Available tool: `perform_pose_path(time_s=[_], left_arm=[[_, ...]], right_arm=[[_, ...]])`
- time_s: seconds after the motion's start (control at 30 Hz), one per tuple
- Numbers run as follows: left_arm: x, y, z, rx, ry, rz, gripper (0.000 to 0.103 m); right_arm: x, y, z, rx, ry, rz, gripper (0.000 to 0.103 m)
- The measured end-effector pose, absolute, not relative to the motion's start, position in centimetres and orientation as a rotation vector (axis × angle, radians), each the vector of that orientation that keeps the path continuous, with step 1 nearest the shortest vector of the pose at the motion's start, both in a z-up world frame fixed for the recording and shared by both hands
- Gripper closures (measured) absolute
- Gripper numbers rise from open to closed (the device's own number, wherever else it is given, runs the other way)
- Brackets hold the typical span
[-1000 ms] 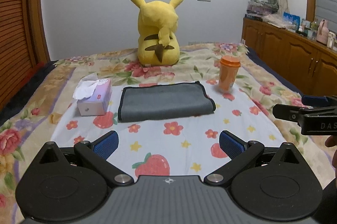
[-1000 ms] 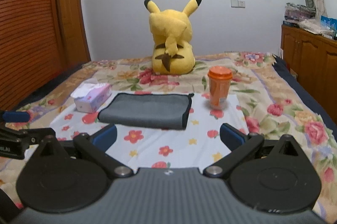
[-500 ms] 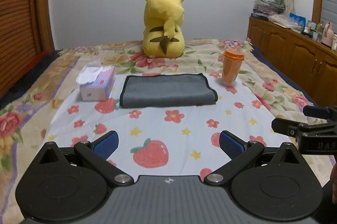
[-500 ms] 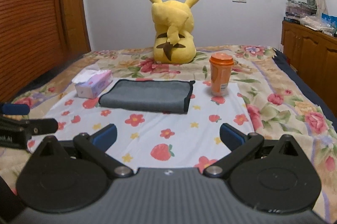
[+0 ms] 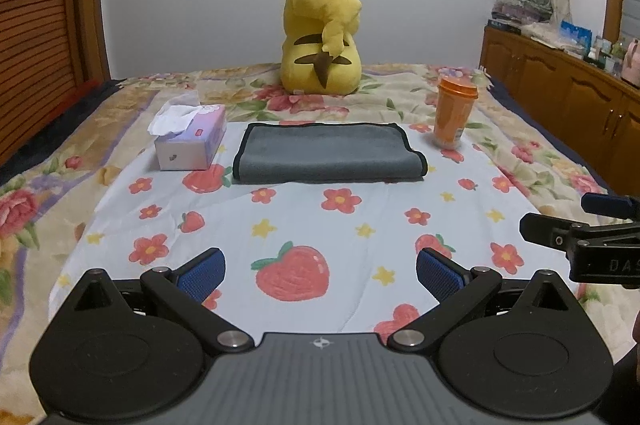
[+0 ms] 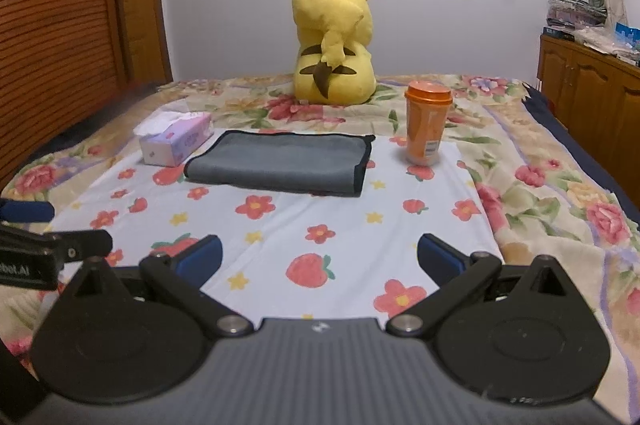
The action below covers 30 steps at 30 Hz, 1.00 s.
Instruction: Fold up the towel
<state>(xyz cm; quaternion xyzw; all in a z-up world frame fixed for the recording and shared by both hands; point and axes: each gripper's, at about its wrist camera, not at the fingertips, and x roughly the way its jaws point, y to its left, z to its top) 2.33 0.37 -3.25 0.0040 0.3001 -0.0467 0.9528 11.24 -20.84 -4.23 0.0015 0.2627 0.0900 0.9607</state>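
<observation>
A grey towel (image 5: 328,153) with black edging lies folded flat on the light flowered sheet (image 5: 304,225), in the middle of the bed; it also shows in the right wrist view (image 6: 280,161). My left gripper (image 5: 318,271) is open and empty, held well short of the towel over the sheet. My right gripper (image 6: 320,257) is open and empty too, at a like distance. Each gripper shows at the edge of the other's view: the right one (image 5: 592,229) at the far right, the left one (image 6: 36,229) at the far left.
A tissue box (image 5: 190,143) stands left of the towel and an orange lidded cup (image 5: 454,117) to its right. A yellow plush toy (image 5: 322,33) sits behind. Wooden cabinets (image 5: 560,85) line the right wall, a slatted wooden door (image 6: 60,25) the left.
Both grippers have drawn back and lifted a little, so the towel sits farther off and more of the sheet shows. The towel, box and cup have not moved.
</observation>
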Motion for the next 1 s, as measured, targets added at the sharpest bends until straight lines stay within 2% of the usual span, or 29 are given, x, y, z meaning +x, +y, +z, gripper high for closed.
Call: perform_pose_path(time_s=[1.0], left_arm=[[0.3,-0.2,-2.0,0.047,0.453,-0.096,0.0]], right_arm=[[10.3,-21.9,-3.6,0.033,0.453,0.145,0.0]])
